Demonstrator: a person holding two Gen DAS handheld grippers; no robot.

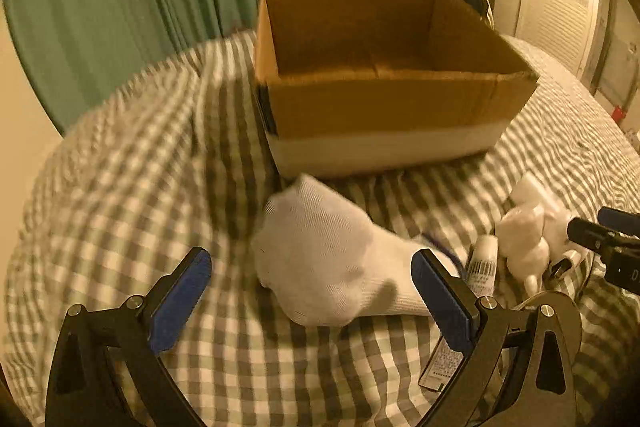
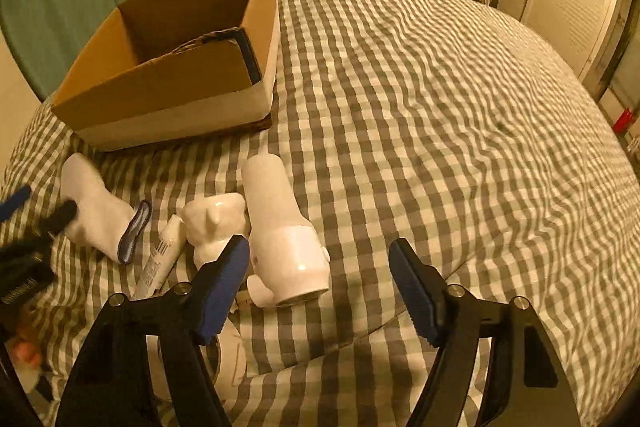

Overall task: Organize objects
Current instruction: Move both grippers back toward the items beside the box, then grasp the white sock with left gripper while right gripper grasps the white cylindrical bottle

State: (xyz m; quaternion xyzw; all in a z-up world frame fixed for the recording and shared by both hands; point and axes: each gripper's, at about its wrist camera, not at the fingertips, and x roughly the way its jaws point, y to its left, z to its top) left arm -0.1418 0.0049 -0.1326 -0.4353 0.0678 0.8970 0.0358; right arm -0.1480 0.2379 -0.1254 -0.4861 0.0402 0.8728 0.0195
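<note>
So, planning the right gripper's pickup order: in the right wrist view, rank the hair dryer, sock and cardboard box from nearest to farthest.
1. Hair dryer, just ahead, by the right gripper's left finger.
2. Sock, farther left.
3. Cardboard box, far left, behind.

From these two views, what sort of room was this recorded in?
Most likely a bedroom: the work surface is a bed with a checked cover, green curtains hang behind it, and a wardrobe with slatted doors stands at the side.

Left tool (image 1: 310, 285) spread wide; right tool (image 2: 318, 273) likewise, angled downward.
</note>
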